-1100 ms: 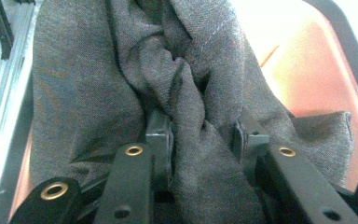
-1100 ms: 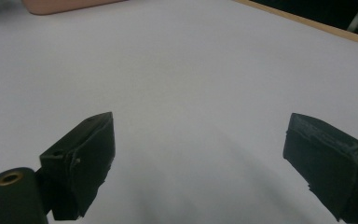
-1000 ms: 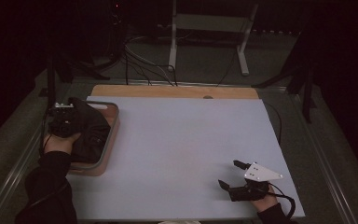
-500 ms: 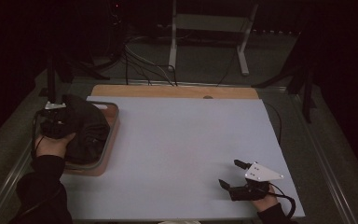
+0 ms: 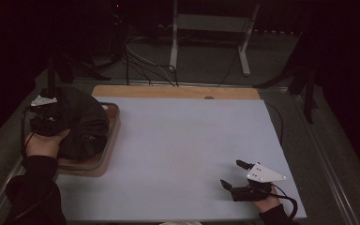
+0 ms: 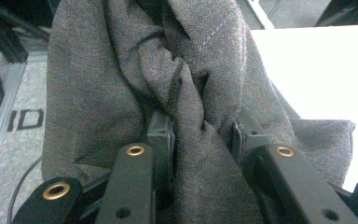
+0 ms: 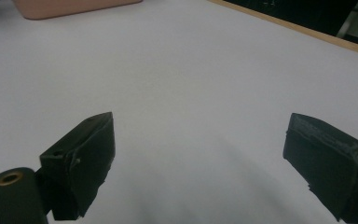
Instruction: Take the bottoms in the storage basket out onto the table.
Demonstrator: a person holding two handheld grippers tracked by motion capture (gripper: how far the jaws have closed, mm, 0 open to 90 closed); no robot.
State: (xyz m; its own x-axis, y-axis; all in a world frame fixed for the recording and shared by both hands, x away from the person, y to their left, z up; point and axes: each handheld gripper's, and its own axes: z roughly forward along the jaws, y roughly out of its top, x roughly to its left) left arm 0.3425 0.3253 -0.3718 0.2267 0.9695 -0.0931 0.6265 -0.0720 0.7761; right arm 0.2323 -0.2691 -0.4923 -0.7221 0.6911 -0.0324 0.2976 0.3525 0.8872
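Over the tray (image 5: 104, 159), bunched cloth (image 6: 186, 84) hangs upright.

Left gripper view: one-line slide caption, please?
Left tongs clamped on a bunched fold of dark grey cloth.

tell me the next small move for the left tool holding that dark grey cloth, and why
Probably lift a little higher, then carry it right over the white table. The left tool is clamped on a bunched fold of the dark grey cloth, but most of the cloth seems to hang down into the wooden tray. The right tool rests open, holding nothing.
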